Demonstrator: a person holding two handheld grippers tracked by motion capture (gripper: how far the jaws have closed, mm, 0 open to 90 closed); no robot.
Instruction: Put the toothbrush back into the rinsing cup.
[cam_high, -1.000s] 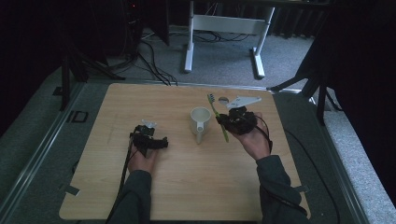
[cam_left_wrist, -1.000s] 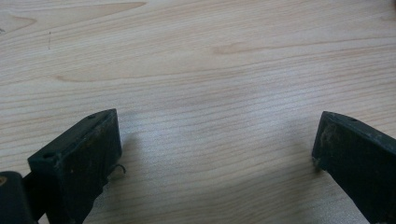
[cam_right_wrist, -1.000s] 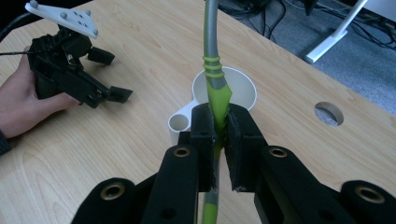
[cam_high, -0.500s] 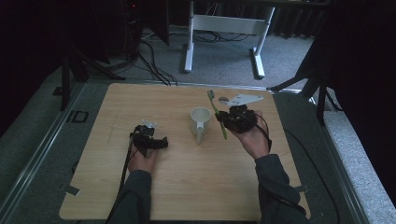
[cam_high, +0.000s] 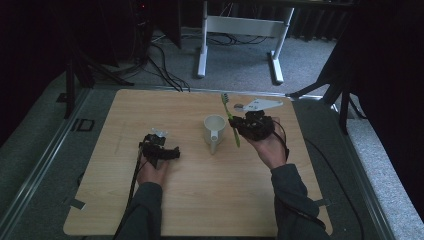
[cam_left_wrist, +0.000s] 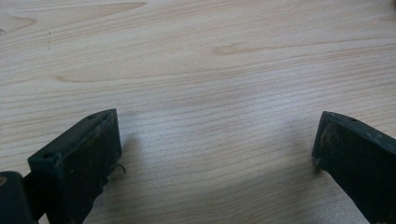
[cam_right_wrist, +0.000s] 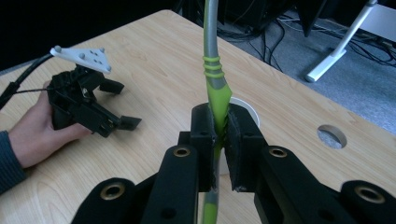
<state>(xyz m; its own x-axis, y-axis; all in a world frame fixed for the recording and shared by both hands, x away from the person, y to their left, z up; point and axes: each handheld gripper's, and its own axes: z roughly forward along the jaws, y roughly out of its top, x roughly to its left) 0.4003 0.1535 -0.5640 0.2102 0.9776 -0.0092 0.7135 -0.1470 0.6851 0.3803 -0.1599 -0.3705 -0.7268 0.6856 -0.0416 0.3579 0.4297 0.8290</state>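
The green toothbrush (cam_right_wrist: 215, 88) is clamped by its handle in the right gripper (cam_high: 239, 123), just right of the white mug (cam_high: 214, 128); bristles point to the far edge, likely readied for tipping into the mug; on the near left, the left gripper (cam_high: 172, 151) rests released on the table (cam_high: 210, 200), apparently kept clear.

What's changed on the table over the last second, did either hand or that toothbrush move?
Nothing visibly changed. The right gripper stays shut on the green toothbrush beside the white mug, and the left gripper rests open on the wooden table as before.
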